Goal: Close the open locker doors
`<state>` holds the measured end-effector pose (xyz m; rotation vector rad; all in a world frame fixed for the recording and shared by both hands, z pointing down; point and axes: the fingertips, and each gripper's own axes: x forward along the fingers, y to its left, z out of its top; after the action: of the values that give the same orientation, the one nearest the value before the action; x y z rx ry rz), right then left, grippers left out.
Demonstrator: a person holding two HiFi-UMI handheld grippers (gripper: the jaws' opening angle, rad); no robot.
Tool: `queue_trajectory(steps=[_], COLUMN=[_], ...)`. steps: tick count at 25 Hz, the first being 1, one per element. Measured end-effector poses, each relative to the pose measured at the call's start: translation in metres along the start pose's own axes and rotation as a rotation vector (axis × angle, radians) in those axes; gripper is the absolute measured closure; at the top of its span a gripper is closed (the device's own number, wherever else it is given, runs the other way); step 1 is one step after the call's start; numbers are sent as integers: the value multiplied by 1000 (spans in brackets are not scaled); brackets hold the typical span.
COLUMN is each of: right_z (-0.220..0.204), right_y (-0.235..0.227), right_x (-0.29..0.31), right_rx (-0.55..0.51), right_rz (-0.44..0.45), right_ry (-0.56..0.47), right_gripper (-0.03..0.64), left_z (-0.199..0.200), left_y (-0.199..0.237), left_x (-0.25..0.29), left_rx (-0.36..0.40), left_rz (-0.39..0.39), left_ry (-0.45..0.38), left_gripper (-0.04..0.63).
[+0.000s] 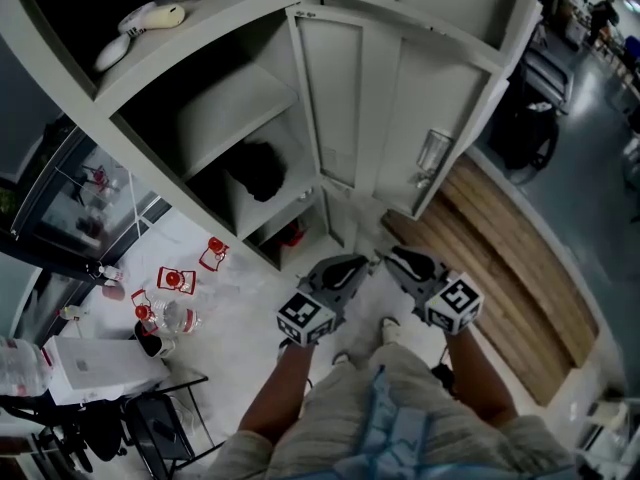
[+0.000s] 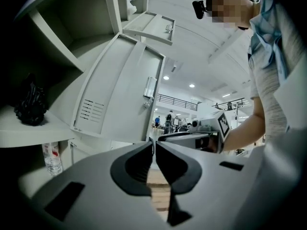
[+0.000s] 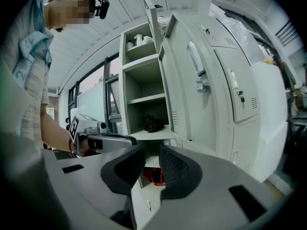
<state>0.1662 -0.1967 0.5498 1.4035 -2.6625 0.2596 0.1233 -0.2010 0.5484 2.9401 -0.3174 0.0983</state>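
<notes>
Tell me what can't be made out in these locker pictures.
- Black object on the middle shelf: head view, in shadow and too small to identify.
- Red item in the bottom compartment: right gripper view, partly hidden behind the right gripper.
- Top compartment: head view, cut off by the upper edge.
- Door handle: head view, too small to read its latch.

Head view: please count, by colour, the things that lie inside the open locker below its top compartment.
Black: 1, the black thing
Red: 1, the red thing, lower down
Total: 2
</notes>
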Motion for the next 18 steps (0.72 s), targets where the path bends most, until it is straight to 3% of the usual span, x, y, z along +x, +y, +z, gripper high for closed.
queue_trajectory(steps=[5, 18], right_z=[-23, -65], right_y=[-26, -58], right_x=[0, 13], right_rx=[21, 84], right_rz=[-31, -26], right_ry=[86, 158], right_gripper=[554, 554], left_z=[-3, -14], left_y=[8, 19], left_x=[11, 11], left_rx=[-8, -39], left_rz=[6, 49], left_ry=[7, 13], left_gripper=[591, 591])
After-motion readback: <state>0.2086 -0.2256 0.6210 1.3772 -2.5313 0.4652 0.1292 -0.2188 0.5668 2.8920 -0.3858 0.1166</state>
